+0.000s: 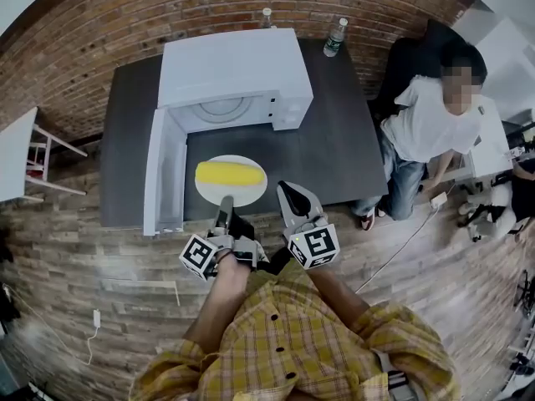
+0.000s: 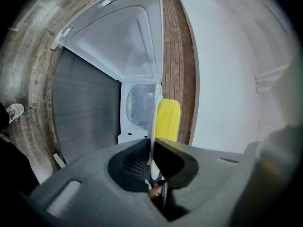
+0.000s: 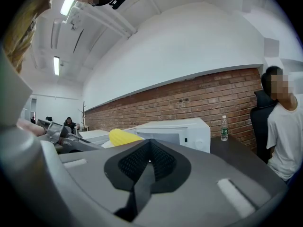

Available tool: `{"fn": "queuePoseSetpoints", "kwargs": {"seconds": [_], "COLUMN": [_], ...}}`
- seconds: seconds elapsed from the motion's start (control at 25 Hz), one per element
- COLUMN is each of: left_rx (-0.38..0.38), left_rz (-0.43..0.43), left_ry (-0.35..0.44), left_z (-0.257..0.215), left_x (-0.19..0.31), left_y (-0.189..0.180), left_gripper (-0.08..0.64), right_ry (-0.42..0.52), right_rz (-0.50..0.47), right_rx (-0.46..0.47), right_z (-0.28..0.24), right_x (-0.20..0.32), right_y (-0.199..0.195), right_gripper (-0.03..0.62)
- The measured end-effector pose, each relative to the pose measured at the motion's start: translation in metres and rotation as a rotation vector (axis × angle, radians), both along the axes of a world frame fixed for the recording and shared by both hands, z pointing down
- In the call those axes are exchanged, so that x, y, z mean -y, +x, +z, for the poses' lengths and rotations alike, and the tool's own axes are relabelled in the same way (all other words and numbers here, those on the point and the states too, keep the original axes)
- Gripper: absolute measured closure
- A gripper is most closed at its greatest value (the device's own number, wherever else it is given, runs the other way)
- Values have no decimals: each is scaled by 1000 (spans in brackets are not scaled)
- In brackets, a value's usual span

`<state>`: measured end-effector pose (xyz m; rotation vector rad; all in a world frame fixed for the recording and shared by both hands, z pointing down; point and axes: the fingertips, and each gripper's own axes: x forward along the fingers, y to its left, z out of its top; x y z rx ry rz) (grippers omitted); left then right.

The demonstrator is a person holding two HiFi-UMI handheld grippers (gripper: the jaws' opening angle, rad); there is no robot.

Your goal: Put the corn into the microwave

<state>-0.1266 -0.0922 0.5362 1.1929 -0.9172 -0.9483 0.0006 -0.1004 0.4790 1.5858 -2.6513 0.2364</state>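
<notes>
A yellow corn cob lies on a white plate in front of the white microwave. The microwave door stands open to the left and the cavity shows a glass turntable. My left gripper is shut on the plate's near rim. In the left gripper view the plate runs edge-on between the jaws of the left gripper, with the corn beyond. My right gripper hangs shut and empty to the right of the plate. In the right gripper view, past the right gripper, the corn shows at left.
The dark table carries a water bottle at its back right corner, and a second bottle stands behind the microwave. A seated person is to the right of the table. A brick wall runs behind it.
</notes>
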Motion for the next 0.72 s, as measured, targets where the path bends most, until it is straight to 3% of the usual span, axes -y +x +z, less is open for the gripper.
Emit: {"fn": "queuePoseSetpoints", "kwargs": {"seconds": [0.72], "left_rx": [-4], "left_rz": [-69], "left_ry": [-25], "left_z": [7], "left_x": [39], "left_y": [4], "left_gripper": [535], "right_ry": [7], "right_rz": [-43], "right_rx": [37], "right_z": [1], "right_x": [47], "right_y": [13], "right_gripper": [589]}}
